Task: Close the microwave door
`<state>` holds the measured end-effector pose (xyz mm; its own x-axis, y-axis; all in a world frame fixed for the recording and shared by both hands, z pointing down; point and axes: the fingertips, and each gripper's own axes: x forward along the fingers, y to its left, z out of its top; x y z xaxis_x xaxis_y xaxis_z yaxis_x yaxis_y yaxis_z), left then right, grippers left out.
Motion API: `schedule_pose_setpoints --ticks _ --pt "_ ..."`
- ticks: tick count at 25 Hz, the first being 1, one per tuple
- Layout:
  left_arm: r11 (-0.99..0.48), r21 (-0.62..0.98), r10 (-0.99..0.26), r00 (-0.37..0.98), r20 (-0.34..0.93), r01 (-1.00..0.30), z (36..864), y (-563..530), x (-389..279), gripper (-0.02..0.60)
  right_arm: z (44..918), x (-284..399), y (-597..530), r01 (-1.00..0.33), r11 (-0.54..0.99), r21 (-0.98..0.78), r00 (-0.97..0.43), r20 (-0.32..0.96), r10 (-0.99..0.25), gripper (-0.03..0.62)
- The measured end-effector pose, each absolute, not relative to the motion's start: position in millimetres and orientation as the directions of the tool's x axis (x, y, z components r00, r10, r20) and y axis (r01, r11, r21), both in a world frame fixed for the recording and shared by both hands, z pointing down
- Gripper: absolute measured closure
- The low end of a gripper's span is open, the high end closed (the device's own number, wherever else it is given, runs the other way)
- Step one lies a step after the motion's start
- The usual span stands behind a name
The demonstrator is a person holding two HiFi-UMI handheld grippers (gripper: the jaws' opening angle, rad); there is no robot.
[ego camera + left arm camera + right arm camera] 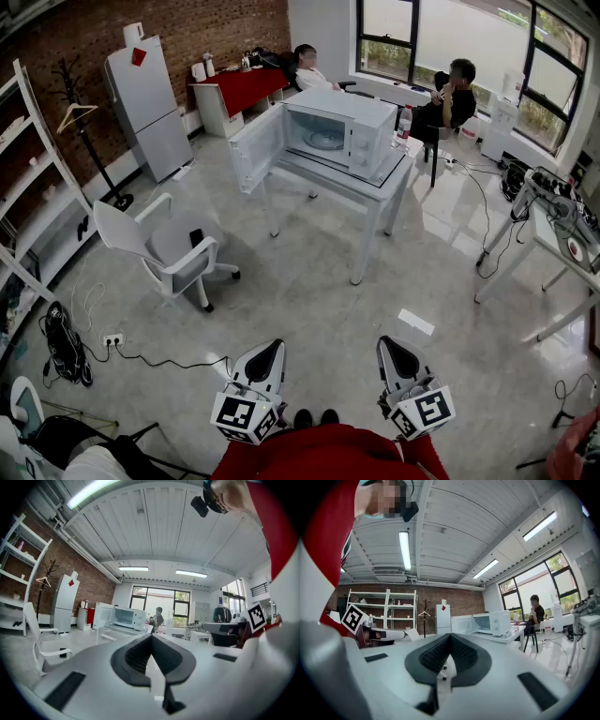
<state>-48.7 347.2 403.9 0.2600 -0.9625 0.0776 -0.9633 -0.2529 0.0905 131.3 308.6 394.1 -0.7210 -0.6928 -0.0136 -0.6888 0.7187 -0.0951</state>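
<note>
A white microwave [342, 131] stands on a white table [375, 186] across the room. Its door [255, 148] hangs wide open to the left, and the glass turntable shows inside. Both grippers are low in the head view, far from the table, and both point level toward it. My left gripper [266, 351] is shut with nothing between its jaws, and so is my right gripper [394, 347]. The left gripper view shows the closed jaws [151, 637] with the microwave [125, 618] small beyond them. In the right gripper view the closed jaws [450, 635] sit below the microwave [492, 623].
A white swivel chair [169, 248] stands left of the path to the table. A power strip with cables [114, 340] lies on the floor at left. A fridge [145, 108], shelving [28, 187] and a second table [548, 239] line the sides. Two people sit behind the microwave table.
</note>
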Motion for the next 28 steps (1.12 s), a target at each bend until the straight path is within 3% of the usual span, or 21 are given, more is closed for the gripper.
schedule_pose_setpoints --ticks 28 --pt "-0.228 0.126 -0.964 0.242 0.109 -0.965 413 306 -34 0.574 410 158 274 -0.673 0.718 -0.181 -0.732 0.017 -0.681 0.58"
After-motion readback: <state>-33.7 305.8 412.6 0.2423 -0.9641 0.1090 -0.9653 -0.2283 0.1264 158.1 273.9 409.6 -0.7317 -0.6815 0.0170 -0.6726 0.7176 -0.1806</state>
